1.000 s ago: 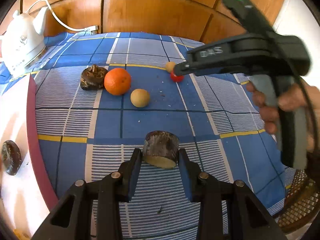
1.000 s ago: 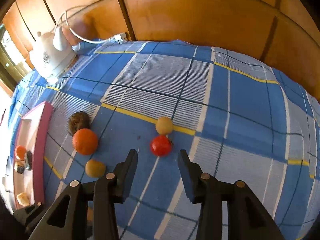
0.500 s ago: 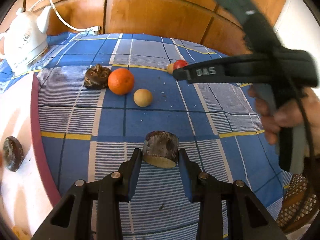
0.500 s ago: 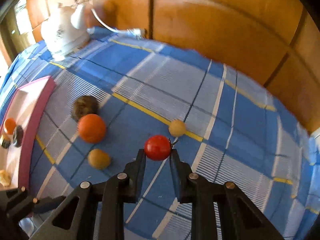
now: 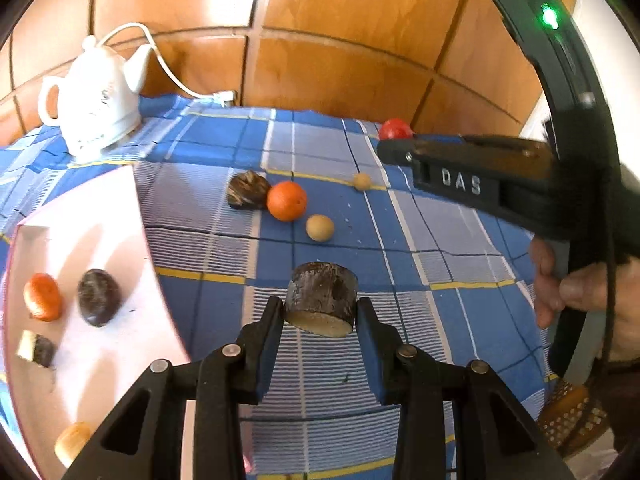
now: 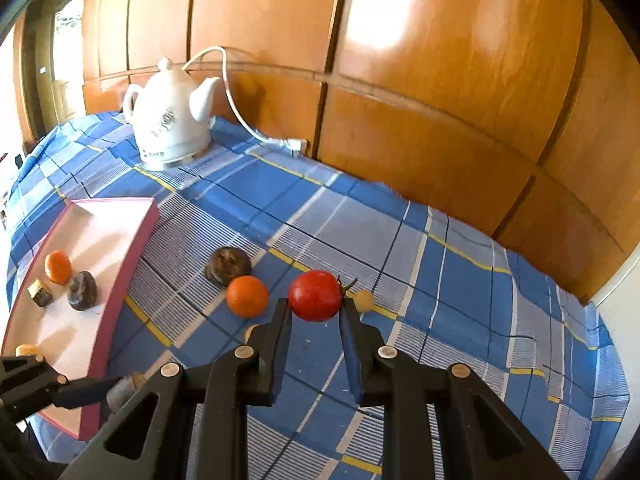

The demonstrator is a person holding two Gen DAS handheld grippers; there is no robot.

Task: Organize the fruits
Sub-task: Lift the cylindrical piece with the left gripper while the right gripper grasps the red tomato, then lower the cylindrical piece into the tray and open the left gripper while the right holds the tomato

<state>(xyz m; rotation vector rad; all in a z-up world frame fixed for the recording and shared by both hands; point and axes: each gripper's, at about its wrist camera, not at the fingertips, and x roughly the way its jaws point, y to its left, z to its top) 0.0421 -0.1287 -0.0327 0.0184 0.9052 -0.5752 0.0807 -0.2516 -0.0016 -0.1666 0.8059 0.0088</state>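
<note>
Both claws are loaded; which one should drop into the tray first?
Left, probably. The left claw with its brown fruit chunk sits right beside the tray; the right claw, holding the tomato, is farther off.

A blue, white and yellow check is shown on the tablecloth (image 6: 460,280), behind which orange-brown wooden panels (image 6: 400,80) are seen. A red tomato (image 6: 315,295), an orange fruit (image 6: 247,295) and a white kettle (image 6: 170,120) are set off against it. The white tray (image 6: 92,248) is edged in pink, and both tools are black.

Left gripper (image 5: 320,312): we hold it pitched downward, jaws clamped.
Right gripper (image 6: 315,310): we angle it downward, jaws pinched nearly together.
</note>
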